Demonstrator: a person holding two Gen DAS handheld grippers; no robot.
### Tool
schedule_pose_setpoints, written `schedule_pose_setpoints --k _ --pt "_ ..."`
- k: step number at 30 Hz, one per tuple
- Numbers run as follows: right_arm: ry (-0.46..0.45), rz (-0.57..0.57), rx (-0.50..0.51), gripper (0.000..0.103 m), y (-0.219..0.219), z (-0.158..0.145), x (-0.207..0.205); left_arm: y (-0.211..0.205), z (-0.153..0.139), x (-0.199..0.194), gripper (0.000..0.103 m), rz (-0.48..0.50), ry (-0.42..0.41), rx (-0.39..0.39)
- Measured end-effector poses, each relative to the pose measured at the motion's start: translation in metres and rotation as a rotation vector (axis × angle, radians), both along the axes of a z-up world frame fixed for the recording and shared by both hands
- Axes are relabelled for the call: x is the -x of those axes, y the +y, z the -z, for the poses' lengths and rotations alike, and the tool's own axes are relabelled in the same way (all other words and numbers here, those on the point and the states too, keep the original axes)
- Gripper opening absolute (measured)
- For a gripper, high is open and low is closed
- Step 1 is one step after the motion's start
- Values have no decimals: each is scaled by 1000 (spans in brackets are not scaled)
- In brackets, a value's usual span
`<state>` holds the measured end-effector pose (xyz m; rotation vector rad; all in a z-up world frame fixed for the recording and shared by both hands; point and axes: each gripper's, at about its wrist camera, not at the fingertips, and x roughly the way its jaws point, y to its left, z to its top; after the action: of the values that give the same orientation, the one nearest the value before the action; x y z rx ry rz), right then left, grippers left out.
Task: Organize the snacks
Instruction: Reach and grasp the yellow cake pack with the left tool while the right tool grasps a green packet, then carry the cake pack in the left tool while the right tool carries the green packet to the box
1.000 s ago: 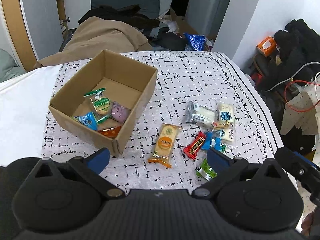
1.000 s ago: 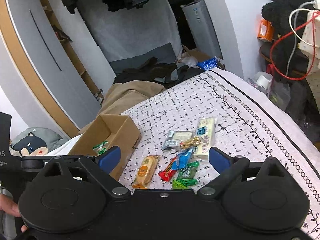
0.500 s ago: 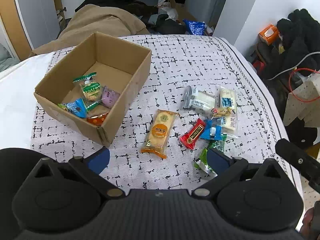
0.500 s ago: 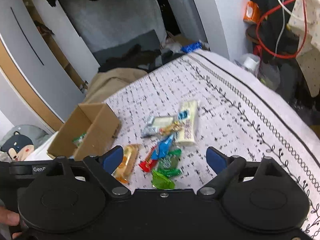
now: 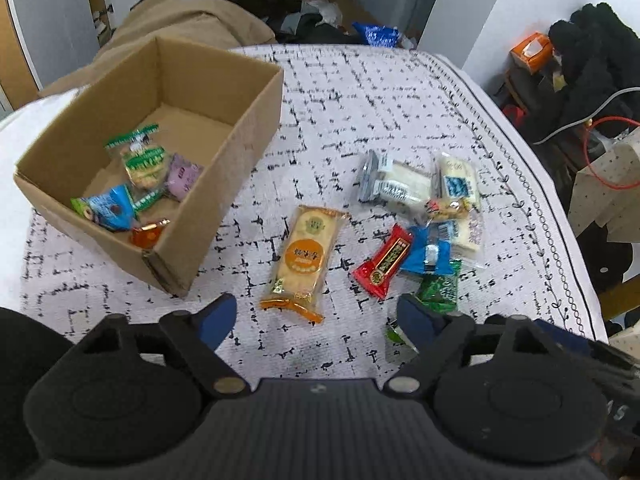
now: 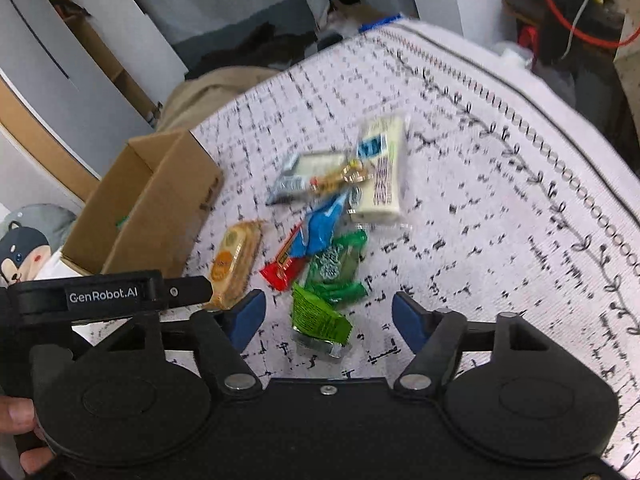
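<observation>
I see the loose snacks heaped on the patterned cloth (image 5: 360,100) over the desk, beside the cardboard box (image 5: 248,128), which already holds a few packets. The orange biscuit pack (image 5: 306,258) lies just ahead of my left gripper (image 5: 316,318); its jaws are closing but grasp nothing, with bare cloth and the pack's end between them. My right gripper (image 6: 328,316) has the bright green packet (image 6: 318,316) between its jaws, which are closing and not yet pressing it. Only the left view looks down into the box; the right view shows the box's outer wall, the left gripper's arm and fingers at the edge
</observation>
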<state>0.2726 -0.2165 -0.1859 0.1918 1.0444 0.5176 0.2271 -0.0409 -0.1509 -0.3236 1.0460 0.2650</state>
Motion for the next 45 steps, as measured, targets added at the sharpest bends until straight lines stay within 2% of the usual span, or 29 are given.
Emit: schedule_pose_setpoints --k 4,10,14,19,23,26,28,29,34,45 --pt "37 -13 3 65 7 11 -7 4 13 -11 71 2 21 15" --pt "67 -49 20 63 21 25 -16 6 30 -25 67 13 44 1" --pt "102 -67 33 54 28 36 -20 9 40 -35 67 12 61 8" --pt "85 -93 56 48 33 37 -22 11 51 -43 65 15 86 -2" --pt "76 -109 56 38 34 38 -22 14 58 -48 63 17 103 -16" --pt "66 -116 58 36 36 36 -21 15 63 -50 55 14 115 -18" --pt "53 -118 56 36 36 33 -20 15 66 -50 42 17 128 -11" --pt "47 -117 51 36 35 31 -19 16 67 -50 39 14 136 -10" --pt "13 -101 30 35 29 17 -16 15 60 -45 32 11 130 -18" --pt "-86 -94 -26 34 22 -17 0 6 16 -26 31 26 33 -51"
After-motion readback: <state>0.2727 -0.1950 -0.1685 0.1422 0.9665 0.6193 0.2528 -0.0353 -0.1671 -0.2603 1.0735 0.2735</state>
